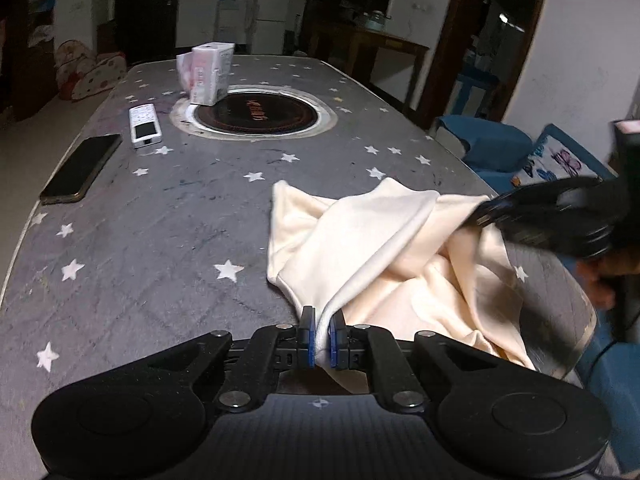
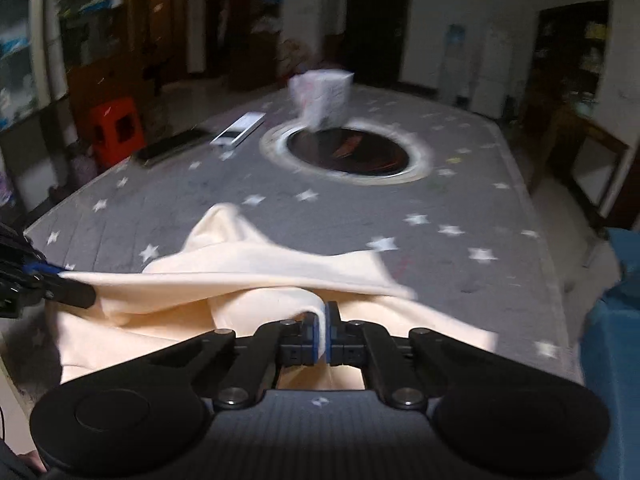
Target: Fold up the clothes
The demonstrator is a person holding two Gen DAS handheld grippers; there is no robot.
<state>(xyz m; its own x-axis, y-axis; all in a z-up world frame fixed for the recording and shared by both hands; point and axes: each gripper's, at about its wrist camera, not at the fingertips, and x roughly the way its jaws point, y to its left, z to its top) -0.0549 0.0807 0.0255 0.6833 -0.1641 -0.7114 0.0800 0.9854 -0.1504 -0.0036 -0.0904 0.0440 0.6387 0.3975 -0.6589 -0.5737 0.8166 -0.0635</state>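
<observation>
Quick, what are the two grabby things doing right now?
Left hand-held gripper: shut on the cream cloth.
Right hand-held gripper: shut on the same cream cloth.

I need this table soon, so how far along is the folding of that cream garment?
Early. Done: both edges are gripped, the left gripper shut on the cream garment and the right gripper shut on another edge. In hand: the cloth hangs between them, bunched and creased, partly on the star-patterned table. Left: spreading it flat and making every fold; no neat fold shows yet.
</observation>
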